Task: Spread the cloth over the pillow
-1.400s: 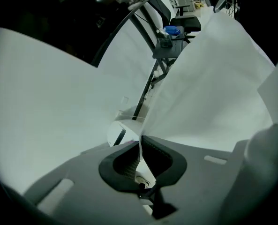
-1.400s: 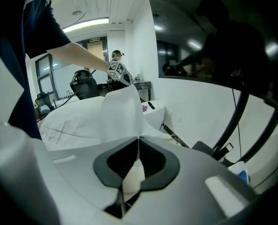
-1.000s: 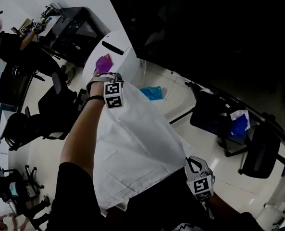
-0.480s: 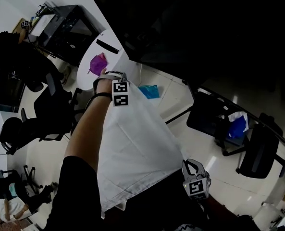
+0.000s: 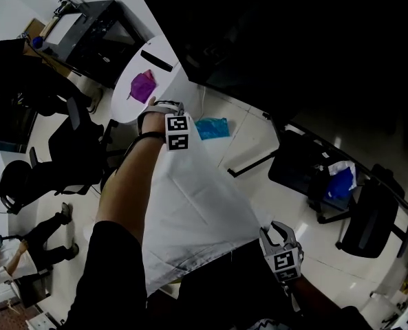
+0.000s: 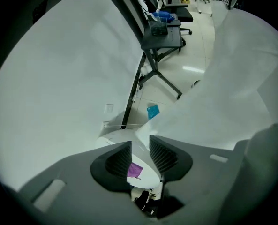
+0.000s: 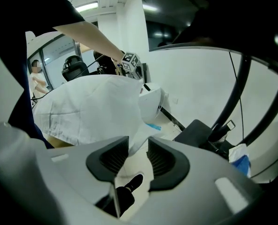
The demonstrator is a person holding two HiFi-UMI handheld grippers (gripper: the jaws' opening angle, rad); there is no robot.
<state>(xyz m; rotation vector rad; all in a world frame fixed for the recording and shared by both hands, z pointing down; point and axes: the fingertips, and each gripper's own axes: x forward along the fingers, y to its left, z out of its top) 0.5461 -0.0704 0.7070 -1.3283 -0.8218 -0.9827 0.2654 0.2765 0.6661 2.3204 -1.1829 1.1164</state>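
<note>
Cloth [image 5: 197, 218]: white, thin and limp. It hangs as a slack sheet between the two grippers, with soft creases and a stitched hem along the low edge. Judged light and not fragile. It will sag and fold wherever it is unsupported, and likely slide out of a loose pinch. Best held at two neighbouring corners, hem pinched deep in the pads, so the sheet stays taut.

Left gripper [image 5: 161, 108], far corner of the cloth. Its jaws have just been opening and now stand a little apart. In the left gripper view a cloth corner [image 6: 223, 107] reaches only to the jaw tips, and the pads are not pressing on it.

Right gripper [image 5: 278, 234], near corner. Its jaws have also just been opening and are wider apart. In the right gripper view a cloth tip [image 7: 92, 107] droops between the tips, unpinched.

Pillow: not seen. It possibly lies under the cloth, close to the person, but that cannot be confirmed.

Containers: none in use.
- A blue bag [image 5: 210, 127] lies flat on the floor.
- Another blue-and-white bag [image 5: 338, 181] sits on a chair [image 5: 296, 167]. Its contents cannot be made out.
- A purple item [image 5: 142, 86] lies on the round white table [image 5: 124, 102].
</note>
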